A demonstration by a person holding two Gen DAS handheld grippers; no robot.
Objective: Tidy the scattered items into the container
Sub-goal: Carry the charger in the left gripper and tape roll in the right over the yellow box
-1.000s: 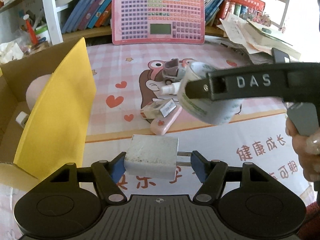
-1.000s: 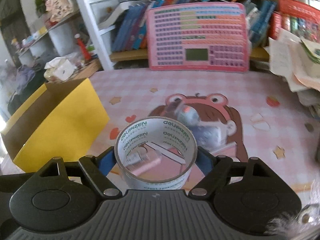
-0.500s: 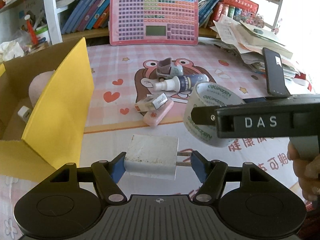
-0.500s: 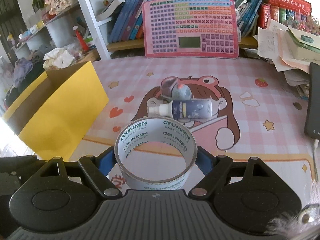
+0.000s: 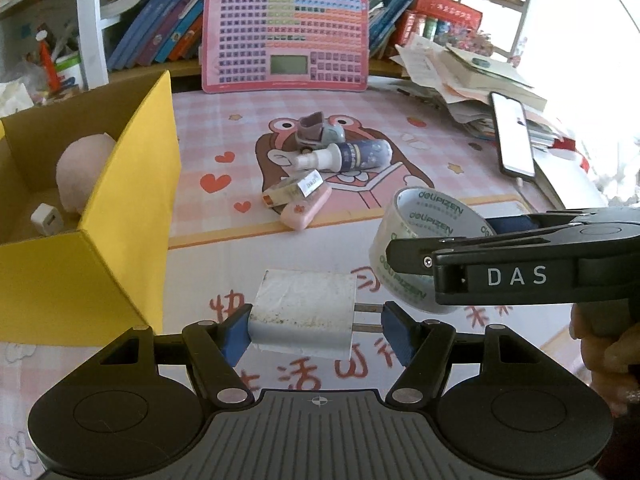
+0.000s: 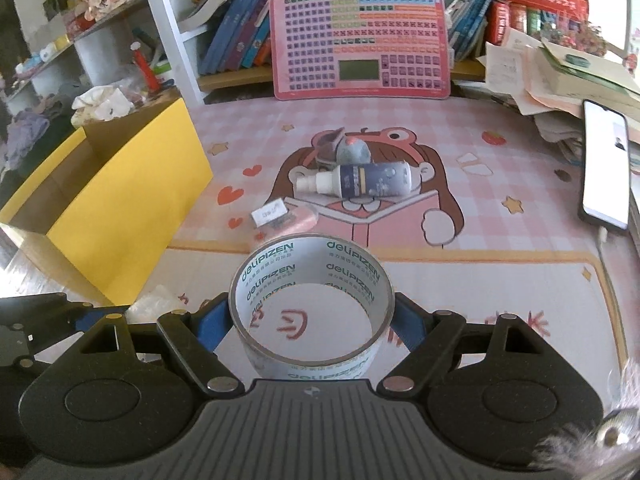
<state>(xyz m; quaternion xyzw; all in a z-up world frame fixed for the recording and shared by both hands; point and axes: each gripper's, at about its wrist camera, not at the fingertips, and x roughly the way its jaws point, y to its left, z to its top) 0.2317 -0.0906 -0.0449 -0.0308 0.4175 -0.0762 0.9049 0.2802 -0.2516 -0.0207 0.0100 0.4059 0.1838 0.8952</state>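
My left gripper (image 5: 314,330) is shut on a white plug charger (image 5: 303,318) and holds it above the mat, right of the yellow cardboard box (image 5: 132,216). My right gripper (image 6: 312,322) is shut on a roll of clear tape (image 6: 312,284); the roll also shows in the left wrist view (image 5: 416,244). On the mat lie a spray bottle (image 6: 366,180), a small toy shoe (image 6: 344,148), a small white box (image 5: 294,190) and a pink case (image 5: 306,210). The box holds a pink ball (image 5: 82,166) and a small white adapter (image 5: 47,219).
A pink keyboard toy (image 6: 360,38) leans on a bookshelf at the back. A phone (image 6: 606,168) and a paper stack (image 5: 460,76) lie at the right. The yellow box also shows at the left in the right wrist view (image 6: 116,200).
Both grippers have pulled back toward the front of the mat with their loads. The scattered items now lie farther ahead and the tape roll sits lower right in the left view.
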